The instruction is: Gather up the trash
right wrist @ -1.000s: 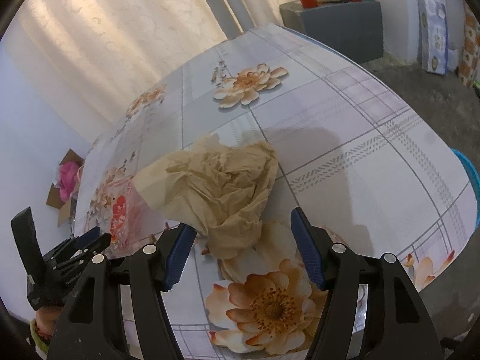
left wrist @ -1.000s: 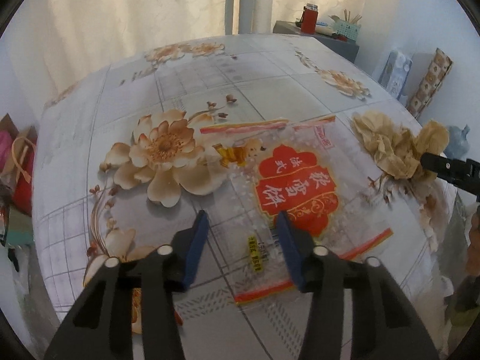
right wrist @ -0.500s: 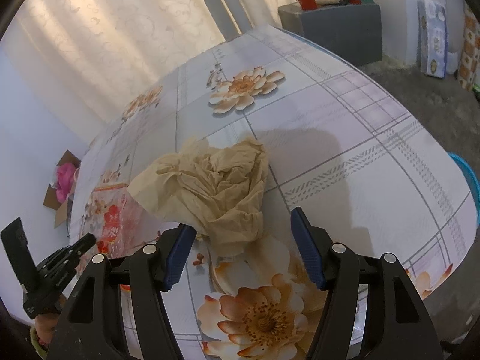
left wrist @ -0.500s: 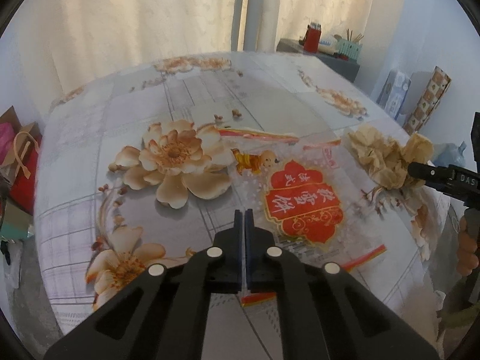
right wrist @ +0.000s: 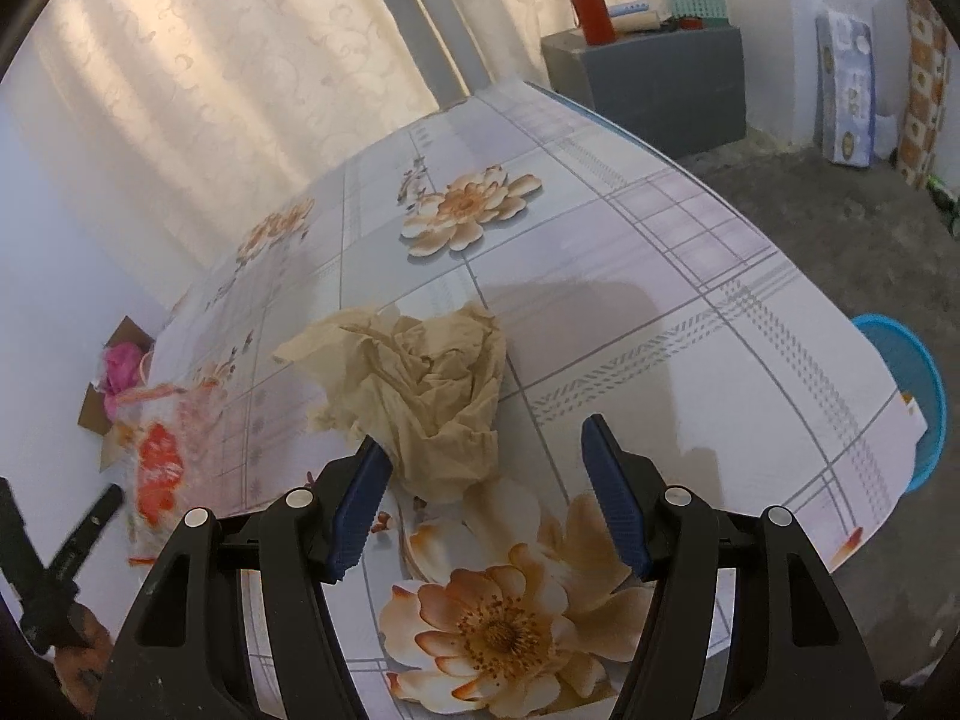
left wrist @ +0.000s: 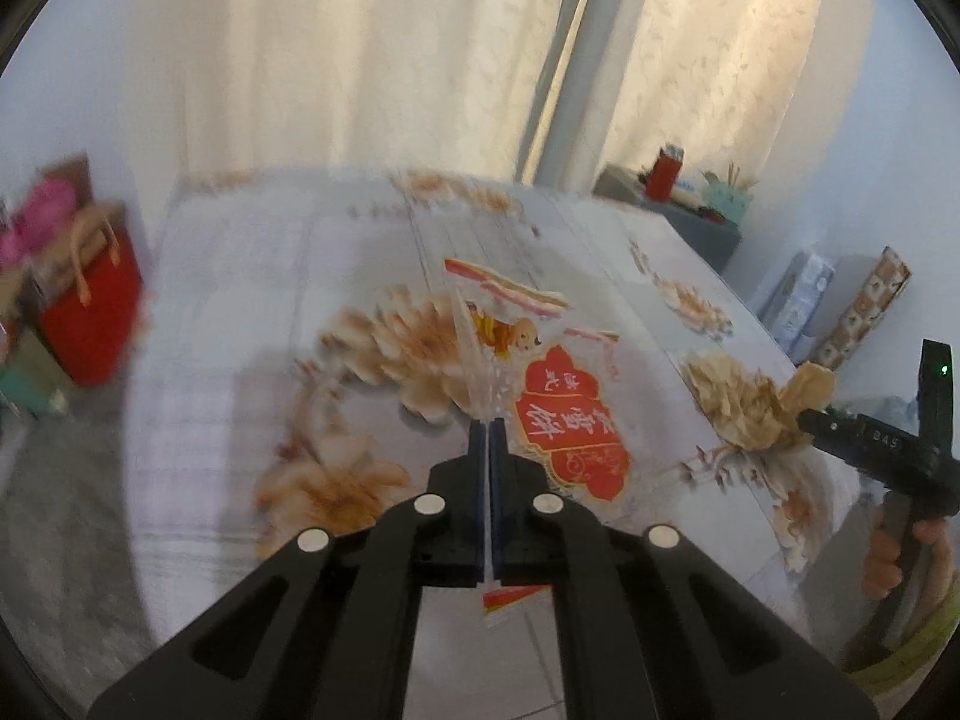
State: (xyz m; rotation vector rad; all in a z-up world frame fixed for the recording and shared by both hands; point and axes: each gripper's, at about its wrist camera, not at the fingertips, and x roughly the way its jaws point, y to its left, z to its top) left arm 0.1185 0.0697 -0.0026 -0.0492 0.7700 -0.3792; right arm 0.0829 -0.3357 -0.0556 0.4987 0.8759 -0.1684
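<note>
On the flowered tablecloth (right wrist: 660, 276), two pieces of trash remain to be collected, and each hand-held tool addresses one of them.

Nearest the left camera, the left gripper (left wrist: 487, 438) has its blue pads pressed together on the near edge of a clear plastic snack wrapper (left wrist: 558, 420), printed with a red label and a cartoon child. The wrapper stands up from the cloth as a thin sheet, folded along the line of the pinch. It looks nearly weightless, slick and floppy, so a hold on one edge seems enough to carry it, though the film could slide out of smooth pads if the grip eases. A scrap of its red-and-white border (left wrist: 510, 597) shows below the pads.

Just right of the wrapper, toward the table's right-hand edge, lies a crumpled wad of tan paper (right wrist: 414, 396). The right gripper (right wrist: 480, 498) hovers over it with its jaws wide apart and nothing between them; the left pad sits just beside the wad's near lower fold. The paper looks light, soft and springy, likely to compress rather than resist, so the bulky middle of the wad seems the best place to close on, not a loose corner that might tear or unfold.

Beyond the wad, off the table's far right edge, a blue basin (right wrist: 912, 396) sits low on the floor.
</note>
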